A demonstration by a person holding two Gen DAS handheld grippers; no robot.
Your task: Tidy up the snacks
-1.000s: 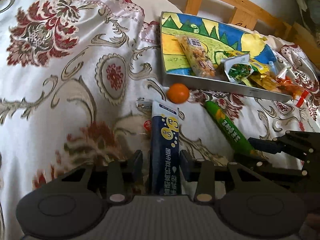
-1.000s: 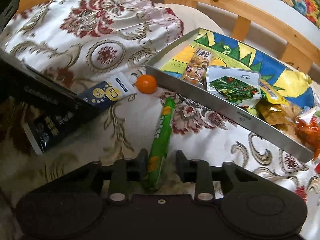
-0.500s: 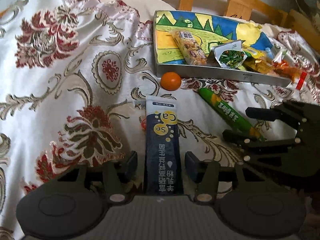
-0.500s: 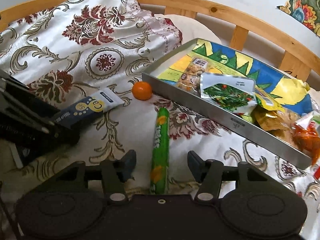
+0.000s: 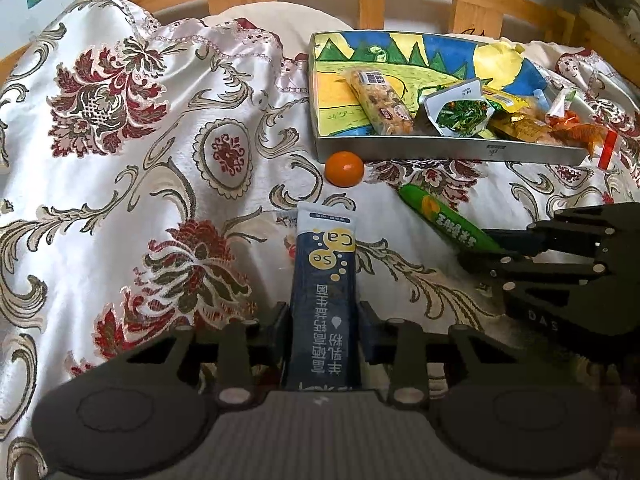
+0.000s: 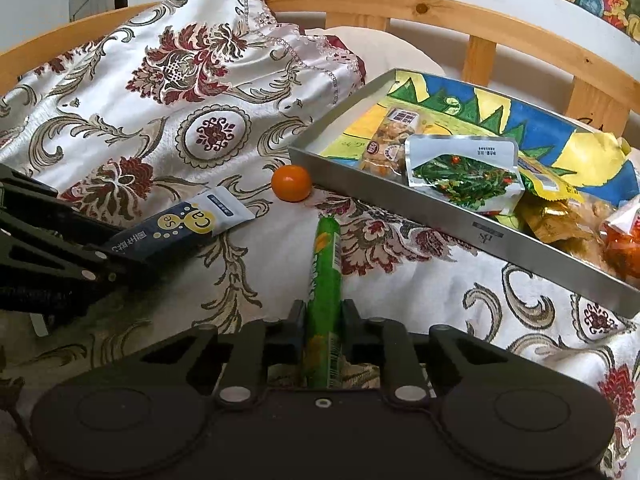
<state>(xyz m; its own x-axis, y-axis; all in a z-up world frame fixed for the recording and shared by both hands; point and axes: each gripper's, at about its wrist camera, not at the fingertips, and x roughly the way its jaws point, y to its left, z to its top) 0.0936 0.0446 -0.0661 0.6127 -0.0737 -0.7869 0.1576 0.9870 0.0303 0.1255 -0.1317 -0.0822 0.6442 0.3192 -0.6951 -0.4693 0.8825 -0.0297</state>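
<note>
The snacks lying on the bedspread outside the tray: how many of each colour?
Dark blue sachet: 1
Green stick pack: 1
Orange tangerine: 1
Total: 3

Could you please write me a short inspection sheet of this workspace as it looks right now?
Surface: floral bedspread, rumpled.
Job's things: metal tray holding several snack packets; navy sachet and green stick pack outside it on the spread.
Clutter: small orange fruit beside the tray's near wall.
Grippers: left claw has just closed on the navy sachet; right claw has just closed on the green stick pack.
Cables: nothing seen.
Surroundings: wooden bed rail, pale pillow, pictures on the wall.
</note>
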